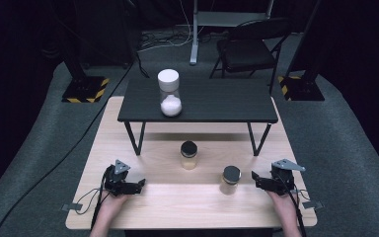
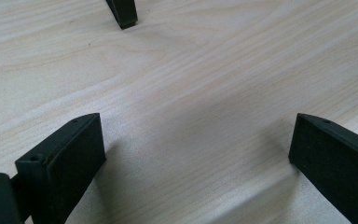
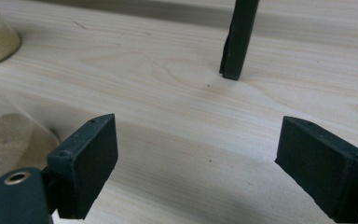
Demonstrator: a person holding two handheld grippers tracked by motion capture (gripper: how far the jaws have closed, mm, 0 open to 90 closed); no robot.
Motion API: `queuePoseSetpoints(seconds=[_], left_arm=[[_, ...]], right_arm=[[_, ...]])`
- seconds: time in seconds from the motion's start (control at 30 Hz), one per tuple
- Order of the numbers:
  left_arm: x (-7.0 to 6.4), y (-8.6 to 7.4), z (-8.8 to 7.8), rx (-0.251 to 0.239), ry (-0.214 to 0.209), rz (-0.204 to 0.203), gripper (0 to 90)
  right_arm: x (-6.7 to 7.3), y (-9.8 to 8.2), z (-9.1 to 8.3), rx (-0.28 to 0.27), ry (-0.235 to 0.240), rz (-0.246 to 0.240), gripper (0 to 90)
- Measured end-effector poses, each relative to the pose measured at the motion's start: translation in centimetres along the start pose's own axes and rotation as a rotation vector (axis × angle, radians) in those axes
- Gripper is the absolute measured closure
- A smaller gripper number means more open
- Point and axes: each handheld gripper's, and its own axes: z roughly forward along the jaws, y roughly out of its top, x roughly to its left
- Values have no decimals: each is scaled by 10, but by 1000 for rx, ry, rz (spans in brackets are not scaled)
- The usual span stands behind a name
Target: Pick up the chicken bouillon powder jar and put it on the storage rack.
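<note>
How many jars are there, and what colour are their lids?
Black-lid jars: 2, one mid-table, one beside the right claw.
White-lid jars: 1, on the small black table.
Total: 3 jars.

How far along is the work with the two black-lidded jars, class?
Nothing looks done: both black-lidded jars stand on the wooden table, lids on, beside no gripper's fingers. Nothing is in hand: the left gripper and right gripper rest open on the table. Every grasp and move is left.
</note>
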Motion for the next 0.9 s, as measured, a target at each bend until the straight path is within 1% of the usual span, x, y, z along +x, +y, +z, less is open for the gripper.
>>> queuePoseSetpoints(seconds=[0.03, 0.07, 0.27, 0.43, 0.67, 0.9], left_arm=[[0, 0, 0, 0, 0, 0, 32], [0, 0, 0, 0, 0, 0, 32], [0, 0, 0, 0, 0, 0, 32], [0, 0, 0, 0, 0, 0, 32], [0, 0, 0, 0, 0, -1, 32], [0, 0, 0, 0, 0, -1, 31]], right_arm=[[0, 0, 0, 0, 0, 0, 117], [1, 3, -2, -16, 8, 5, 117], [5, 11, -8, -46, 19, 11, 121], [9, 16, -10, -54, 24, 7, 122], [10, 23, -13, -68, 40, 16, 124], [17, 34, -17, -88, 53, 7, 126]])
